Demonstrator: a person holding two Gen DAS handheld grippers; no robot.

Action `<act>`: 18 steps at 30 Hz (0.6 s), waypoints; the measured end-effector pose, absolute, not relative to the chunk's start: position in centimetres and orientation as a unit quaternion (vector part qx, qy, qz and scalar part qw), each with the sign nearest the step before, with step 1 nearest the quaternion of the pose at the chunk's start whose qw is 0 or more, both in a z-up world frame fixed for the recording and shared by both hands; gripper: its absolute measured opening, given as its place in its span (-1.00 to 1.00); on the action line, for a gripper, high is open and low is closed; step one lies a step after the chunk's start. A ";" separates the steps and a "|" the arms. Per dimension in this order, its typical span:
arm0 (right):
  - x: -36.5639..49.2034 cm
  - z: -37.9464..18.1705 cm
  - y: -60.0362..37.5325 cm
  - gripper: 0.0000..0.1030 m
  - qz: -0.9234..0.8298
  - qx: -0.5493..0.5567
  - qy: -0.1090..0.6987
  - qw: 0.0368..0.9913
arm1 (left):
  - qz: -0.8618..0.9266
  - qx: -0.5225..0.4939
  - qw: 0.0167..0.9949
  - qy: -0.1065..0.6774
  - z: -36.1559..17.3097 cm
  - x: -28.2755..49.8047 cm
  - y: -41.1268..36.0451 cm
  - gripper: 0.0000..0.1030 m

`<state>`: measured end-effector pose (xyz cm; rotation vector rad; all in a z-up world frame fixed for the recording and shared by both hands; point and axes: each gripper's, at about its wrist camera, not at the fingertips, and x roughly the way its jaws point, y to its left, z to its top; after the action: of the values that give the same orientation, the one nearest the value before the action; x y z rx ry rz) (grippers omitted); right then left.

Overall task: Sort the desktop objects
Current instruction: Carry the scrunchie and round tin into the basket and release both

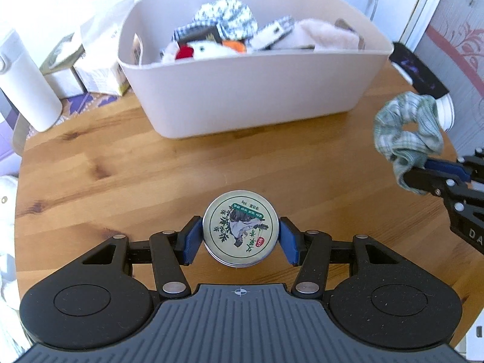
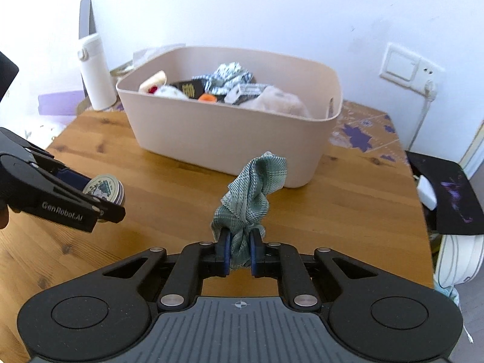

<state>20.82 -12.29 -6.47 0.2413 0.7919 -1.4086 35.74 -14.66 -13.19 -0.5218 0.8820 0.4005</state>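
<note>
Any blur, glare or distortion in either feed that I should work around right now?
Left wrist view: the bin contents are soft and smeared, while the tin in the left tool is sharp; the table edge bows from the fisheye. Right wrist view: the scrunchie in the right tool is crisp, daylight is even, with no strong glare.

Left tool (image 1: 240, 239): black linkages; blue pads; silver rivets; "GenRobot.AI" lettering.

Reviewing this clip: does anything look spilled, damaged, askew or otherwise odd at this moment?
Nothing stands out. The left gripper holds the round metal tin level, the right gripper pinches the green plaid scrunchie, and the beige plastic bin stands upright on the wooden table.
</note>
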 end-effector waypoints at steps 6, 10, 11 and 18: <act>21.0 -5.0 -10.5 -0.77 -0.637 0.097 0.340 0.685 | 0.192 -0.244 0.871 0.380 -10.7 34.2 -14.1 0.06; 21.3 -3.8 -9.8 -0.77 -0.637 0.088 0.334 0.689 | 0.203 -0.244 0.872 0.372 -9.3 33.5 -13.4 0.06; 21.4 -3.4 -9.6 -0.77 -0.637 0.084 0.333 0.691 | 0.204 -0.245 0.873 0.368 -8.8 33.2 -13.3 0.06; 22.2 -0.6 -9.6 -0.77 -0.632 0.051 0.322 0.703 | 0.223 -0.243 0.879 0.346 -7.2 32.5 -11.6 0.06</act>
<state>22.23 -9.63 -0.58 0.1144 0.7163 -1.4067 32.54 -11.55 -7.20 -0.5077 0.7206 0.4640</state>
